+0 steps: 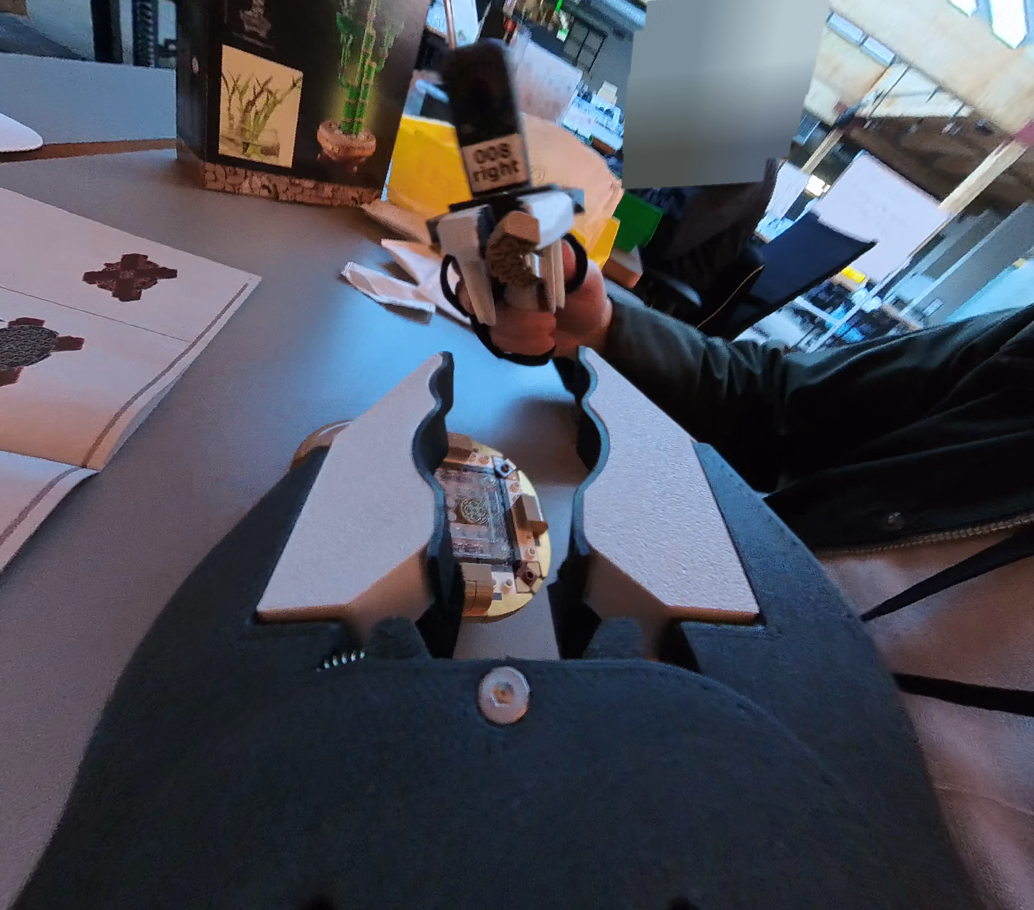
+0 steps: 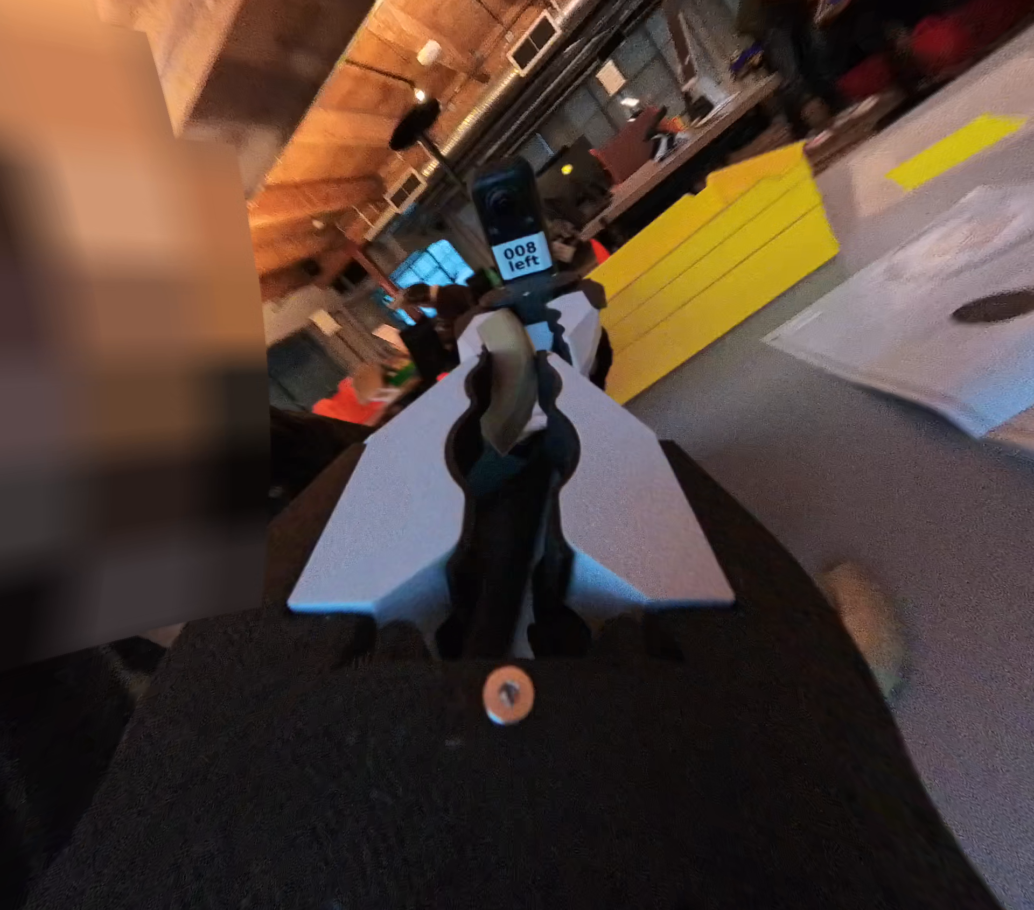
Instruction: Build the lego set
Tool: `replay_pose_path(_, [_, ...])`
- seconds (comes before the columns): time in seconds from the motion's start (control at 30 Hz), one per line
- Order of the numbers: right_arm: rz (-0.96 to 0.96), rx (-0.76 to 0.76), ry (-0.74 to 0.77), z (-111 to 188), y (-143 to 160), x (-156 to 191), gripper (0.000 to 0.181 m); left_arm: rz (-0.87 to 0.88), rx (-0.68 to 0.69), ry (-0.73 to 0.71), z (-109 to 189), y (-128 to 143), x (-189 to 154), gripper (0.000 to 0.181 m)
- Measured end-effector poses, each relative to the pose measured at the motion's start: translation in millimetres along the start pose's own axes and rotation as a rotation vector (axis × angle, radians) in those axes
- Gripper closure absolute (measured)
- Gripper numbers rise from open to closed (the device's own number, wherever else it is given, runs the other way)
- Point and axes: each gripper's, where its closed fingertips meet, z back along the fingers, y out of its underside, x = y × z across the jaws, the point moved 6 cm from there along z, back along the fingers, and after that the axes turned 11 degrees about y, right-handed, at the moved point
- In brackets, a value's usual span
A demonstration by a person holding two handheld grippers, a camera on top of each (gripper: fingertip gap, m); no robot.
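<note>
A round tan Lego base (image 1: 498, 519) with a square studded build on top lies on the grey table (image 1: 252, 447). My left gripper (image 1: 515, 368) is open and low over it, one finger on each side; the left finger is close against the build. My right gripper (image 1: 517, 312) is held up in the air beyond, pointing back at the left one. It is shut on a curved tan Lego piece (image 1: 512, 256). In the right wrist view the right gripper (image 2: 512, 363) pinches that tan piece (image 2: 506, 391) at its tips, with the left gripper (image 2: 551, 329) just behind it.
An open instruction booklet (image 1: 100, 323) lies at the left. The dark Lego box (image 1: 302, 44) stands at the back. Torn paper bags (image 1: 391, 284) lie behind the base. A yellow bin (image 2: 710, 268) is beyond. A person's dark sleeve (image 1: 783, 407) reaches in from the right. The grippers' ends are close to 4 cm from one another.
</note>
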Motion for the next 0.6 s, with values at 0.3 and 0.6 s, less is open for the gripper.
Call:
replay_pose_path(0.3, [0.959,0.005,0.395,-6,11,26,0.168,-0.027,-0.074,0.039,7,-9,-4,0.133])
replay_pose_path(0.6, [1.238,0.079,0.520,-14,25,25,0.167,-0.160,0.087,-0.114,-2,3,0,0.134])
